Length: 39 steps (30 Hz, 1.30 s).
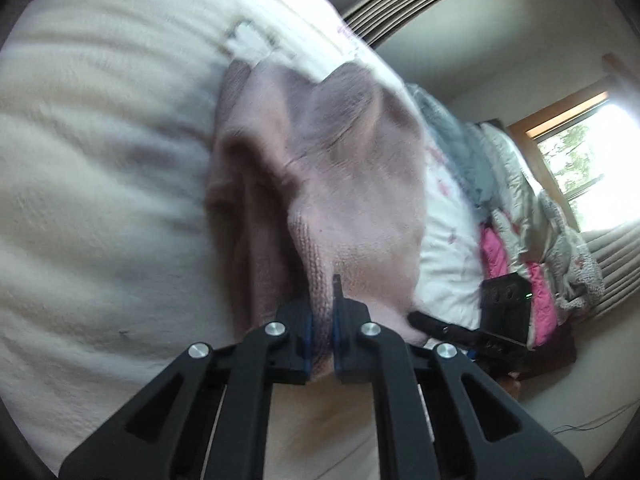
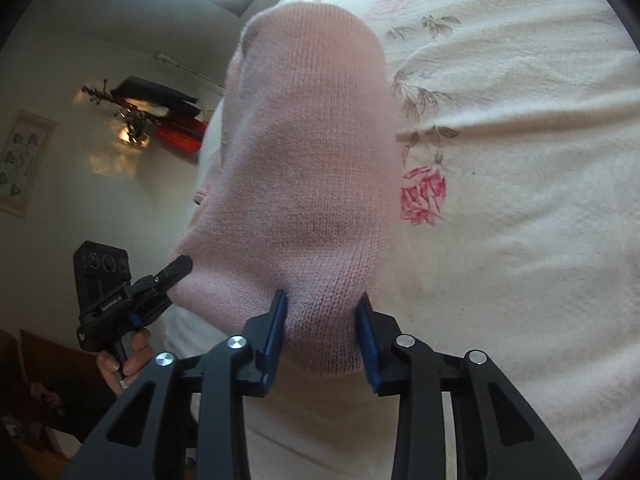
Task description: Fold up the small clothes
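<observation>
A pink knitted garment [image 2: 308, 168] fills the middle of both views, lifted above a cream bedspread [image 2: 520, 240] and stretched between the two tools. In the left wrist view the left gripper [image 1: 322, 332] has its jaws drawn nearly together on a bunched edge of the knit at lower centre, the cloth squeezed into the narrow slot between the blue pads. In the right wrist view the right gripper [image 2: 322, 340] has its jaws wider apart, but the garment's lower hem fills the whole gap and both blue pads [image 2: 276, 328] press against it, so it is gripping that hem. The bedspread runs out to the right and upper edges of the right view, printed with a red rose [image 2: 422, 196], and offers open surface there; in the left view it spreads bare across the left half. A heap of other clothes [image 1: 512, 216], grey, white and bright pink, lies along the right of the left view below a window [image 1: 580, 152]. The left view is motion-blurred, so the folds and a white patch at upper centre are hard to read. A hand [image 2: 128, 356] holding the other tool shows at the lower left of the right view, partly cut off behind the gripper arm. The garment hides the bed beneath it.
</observation>
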### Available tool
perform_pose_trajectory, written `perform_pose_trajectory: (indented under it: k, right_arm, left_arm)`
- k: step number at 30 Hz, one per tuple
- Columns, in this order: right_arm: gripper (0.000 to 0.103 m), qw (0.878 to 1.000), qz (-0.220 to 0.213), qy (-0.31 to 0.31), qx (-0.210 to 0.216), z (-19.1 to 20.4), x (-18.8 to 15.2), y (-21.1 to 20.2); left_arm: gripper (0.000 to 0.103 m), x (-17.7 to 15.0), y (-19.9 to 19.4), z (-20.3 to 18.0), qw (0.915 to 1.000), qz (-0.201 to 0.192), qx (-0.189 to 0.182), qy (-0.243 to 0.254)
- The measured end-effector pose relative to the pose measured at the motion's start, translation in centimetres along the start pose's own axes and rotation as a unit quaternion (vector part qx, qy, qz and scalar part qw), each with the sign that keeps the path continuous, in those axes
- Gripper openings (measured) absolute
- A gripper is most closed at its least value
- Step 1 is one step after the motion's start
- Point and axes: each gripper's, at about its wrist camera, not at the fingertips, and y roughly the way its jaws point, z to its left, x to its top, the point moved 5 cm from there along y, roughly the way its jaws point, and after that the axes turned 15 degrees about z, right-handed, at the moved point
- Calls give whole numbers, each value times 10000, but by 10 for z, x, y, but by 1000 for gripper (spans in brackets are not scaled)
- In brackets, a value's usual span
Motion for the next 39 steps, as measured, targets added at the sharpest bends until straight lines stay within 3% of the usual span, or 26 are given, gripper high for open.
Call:
perform_pose_trajectory:
  k: [8,13,16,17,21,27,34,36,37,39]
  right_arm:
    - [37,9999,103,102,-10,-19,-2,19]
    - [51,9984,211,-190,-481,-4,5,11]
    - [60,9973,82,-341,-648,6,14,-5]
    - [62,9969,22,-382,-690,4,16,-10]
    - [65,9933,-170,-472,-1043,6,37,-23]
    - [65,9928,-266,-451,-1082,8,51,-22]
    - [65,9925,-191,-458,-1117,4,54,-13]
    - [65,9928,-196,-470,-1084,3,55,-12]
    - [65,9927,-200,-480,-1088,4,55,-12]
    - [65,9926,-202,-490,-1093,5,55,-11]
  left_arm:
    - [7,0,24,14,9997,-39,222,133]
    - [14,-1,7,1,9994,21,232,257]
    - [42,6,-24,3,9982,-293,399,342]
    - [42,11,-34,3,9974,-422,450,365]
    - [42,59,-54,9,9940,-749,764,235]
    - [42,133,-34,6,9903,-732,1172,120]
    - [41,158,1,4,9896,-424,1368,145]
    - [35,159,5,4,9896,-431,1362,139]
    - [24,160,5,4,9903,-446,1311,116]
    - [14,160,1,3,9909,-544,1228,21]
